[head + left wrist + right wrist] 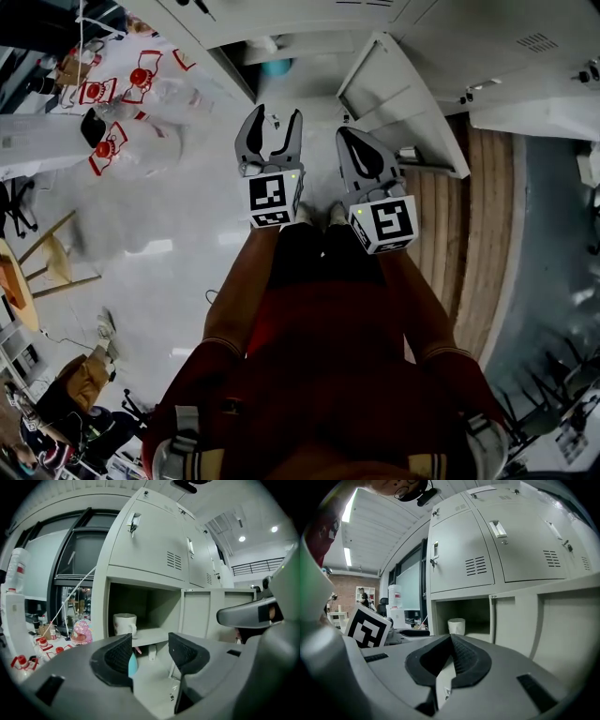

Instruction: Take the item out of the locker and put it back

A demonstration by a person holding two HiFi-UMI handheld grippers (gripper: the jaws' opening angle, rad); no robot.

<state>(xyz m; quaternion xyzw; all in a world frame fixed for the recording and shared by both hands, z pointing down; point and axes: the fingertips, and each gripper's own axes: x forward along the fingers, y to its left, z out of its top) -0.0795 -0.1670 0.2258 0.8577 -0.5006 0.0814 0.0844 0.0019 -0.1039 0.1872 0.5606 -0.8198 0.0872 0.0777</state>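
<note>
the left gripper (150, 651) had its jaws released, standing well apart with nothing between the ribbed pads (117, 654); through the gap showed only the pale floor of the lower compartment and a teal thing (133, 665) just past the left pad. the right gripper (451, 641) was clenched, its dark pads meeting at the tips and grasping nothing. in the head view the left gripper (276, 117) and the right gripper (347, 133) were held side by side, close together in front of the person, each with its marker cube (275, 197) toward the body, both pointing at the grey locker (309, 23). the left gripper's cube (368, 626) also showed at the left of the right gripper view. the task's thing, a white mug (124, 624), stood upright on the shelf (152, 634) inside the open compartment, near the left wall, its handle to the right in the left gripper view; it was well apart from both grippers and touched by neither. the right gripper view showed the same mug (456, 626) deep in that opening. the compartment's door (403, 108) hung swung open to the right (201, 616). above the opening the locker (150, 545) had closed doors with vent slits, one with a key in its lock (133, 523). off to the left stood a table (37, 141) with red and white things, and a pink round thing (82, 632) lay there.
</note>
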